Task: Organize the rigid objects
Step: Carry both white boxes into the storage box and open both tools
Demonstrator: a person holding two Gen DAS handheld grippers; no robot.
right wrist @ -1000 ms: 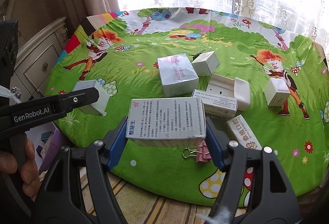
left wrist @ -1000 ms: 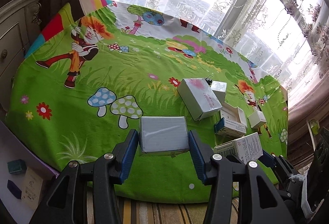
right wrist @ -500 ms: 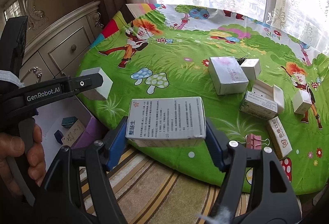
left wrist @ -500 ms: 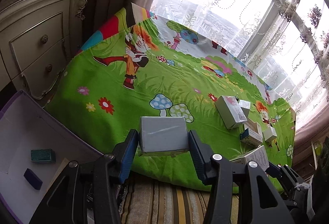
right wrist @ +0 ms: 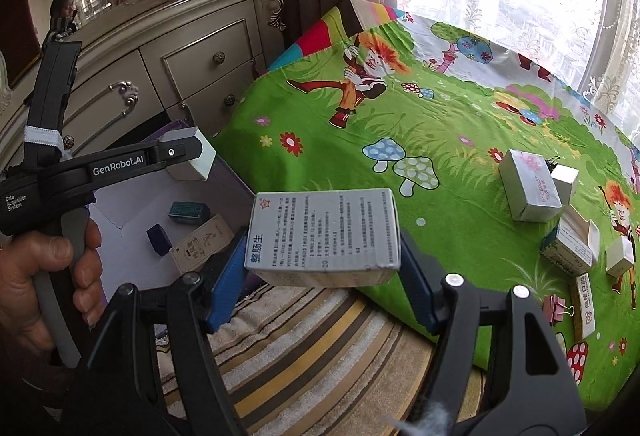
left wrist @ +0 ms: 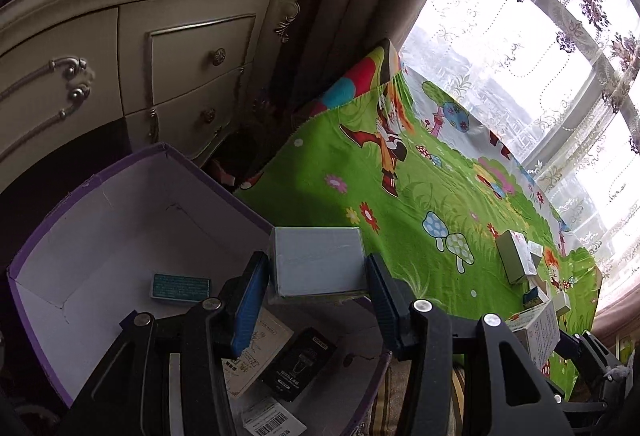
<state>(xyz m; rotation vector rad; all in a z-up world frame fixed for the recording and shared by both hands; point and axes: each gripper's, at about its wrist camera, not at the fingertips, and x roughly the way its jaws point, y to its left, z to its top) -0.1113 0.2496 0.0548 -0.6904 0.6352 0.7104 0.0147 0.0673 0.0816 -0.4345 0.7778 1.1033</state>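
Note:
My left gripper [left wrist: 316, 270] is shut on a small grey-white box [left wrist: 316, 256] and holds it over the open purple-rimmed storage box [left wrist: 132, 204] on the floor left of the table. In the right wrist view that left gripper [right wrist: 182, 156], held by a hand [right wrist: 52, 276], hangs over the same storage box [right wrist: 120, 212]. My right gripper [right wrist: 322, 250] is shut on a printed medicine box [right wrist: 324, 232], held above the striped rug near the table's edge. Several more boxes lie on the green cartoon cloth [right wrist: 440, 124], among them a silver-white box [right wrist: 528, 192].
Inside the storage box lie a teal box [right wrist: 188, 212], a dark blue box [right wrist: 159, 239] and a beige carton [right wrist: 202, 244]. A cream dresser [right wrist: 192, 52] stands behind it. A pink binder clip [right wrist: 556, 310] sits by the table's front edge. Curtains and a window run along the far side.
Both grippers have swung left, away from over the table, each still carrying its box. The left one now hangs over the storage box; the right one is past the table's edge.

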